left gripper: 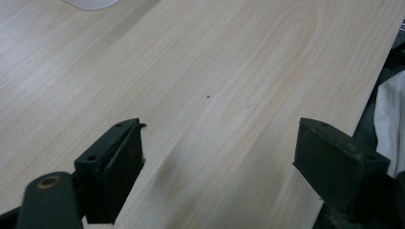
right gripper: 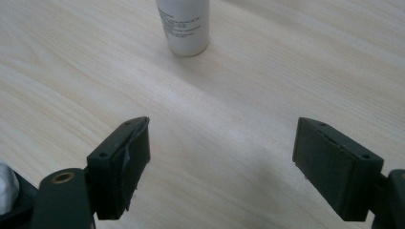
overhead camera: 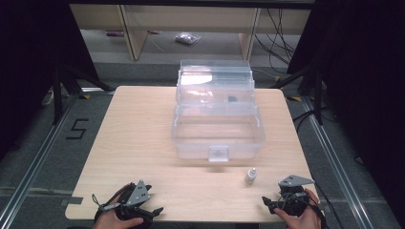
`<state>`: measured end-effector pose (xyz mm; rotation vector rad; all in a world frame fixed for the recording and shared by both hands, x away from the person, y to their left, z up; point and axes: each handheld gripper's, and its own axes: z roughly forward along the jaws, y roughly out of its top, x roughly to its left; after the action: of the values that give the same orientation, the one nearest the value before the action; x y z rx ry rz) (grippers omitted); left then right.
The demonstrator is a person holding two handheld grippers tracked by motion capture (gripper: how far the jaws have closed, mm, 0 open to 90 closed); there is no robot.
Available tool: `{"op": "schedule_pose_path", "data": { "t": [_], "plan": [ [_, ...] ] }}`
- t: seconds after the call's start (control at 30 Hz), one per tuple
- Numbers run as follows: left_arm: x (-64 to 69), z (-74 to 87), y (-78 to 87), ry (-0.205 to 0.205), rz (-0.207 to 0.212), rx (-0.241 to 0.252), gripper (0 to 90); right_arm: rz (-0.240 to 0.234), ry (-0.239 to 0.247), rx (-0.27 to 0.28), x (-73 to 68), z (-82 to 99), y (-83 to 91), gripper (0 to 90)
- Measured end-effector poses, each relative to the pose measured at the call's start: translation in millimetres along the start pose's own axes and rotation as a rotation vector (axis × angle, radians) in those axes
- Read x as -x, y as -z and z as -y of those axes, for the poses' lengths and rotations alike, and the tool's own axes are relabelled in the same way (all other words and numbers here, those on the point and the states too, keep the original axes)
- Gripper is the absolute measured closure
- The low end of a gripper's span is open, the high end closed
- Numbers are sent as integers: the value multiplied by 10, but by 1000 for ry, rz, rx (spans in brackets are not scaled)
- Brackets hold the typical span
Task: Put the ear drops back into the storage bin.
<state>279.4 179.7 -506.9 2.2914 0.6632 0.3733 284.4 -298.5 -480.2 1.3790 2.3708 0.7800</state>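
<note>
A clear plastic storage box (overhead camera: pixel 217 121) with its lid raised stands on the wooden table (overhead camera: pixel 138 138), past the middle. A small white bottle (overhead camera: pixel 250 176) stands upright in front of the box's right corner; its lower part (right gripper: pixel 184 26) rises at the top of the right gripper view. My right gripper (overhead camera: pixel 271 204) rests near the table's front right edge, just behind and right of the bottle, jaws wide open on bare wood (right gripper: pixel 219 148). My left gripper (overhead camera: pixel 152 213) lies at the front left edge, also open, nothing between its jaws (left gripper: pixel 215 162).
A small dark item (overhead camera: pixel 232 98) lies in the box's upper tray. The table's right edge (left gripper: pixel 377 81) runs close to the left gripper's right jaw. Black stands (overhead camera: pixel 62 81) and cables (overhead camera: pixel 277 43) surround the table on the floor.
</note>
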Motion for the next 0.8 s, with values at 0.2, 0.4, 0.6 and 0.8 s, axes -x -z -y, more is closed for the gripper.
{"op": "schedule_pose_path", "data": {
  "t": [0.2,0.4,0.6,0.8],
  "plan": [
    [-14,-2,0,-24,-11,-2,166,-8,15,-8,-13,-28,5,213],
    [-16,-5,-1,-22,-8,-4,166,-2,41,-23,-22,-79,4,221],
    [-13,-4,-1,-23,-10,-1,166,-19,60,-55,-58,-146,9,232],
    [-20,-6,-1,-20,-4,-3,166,-16,62,-61,-93,-209,1,243]
  ]
}}
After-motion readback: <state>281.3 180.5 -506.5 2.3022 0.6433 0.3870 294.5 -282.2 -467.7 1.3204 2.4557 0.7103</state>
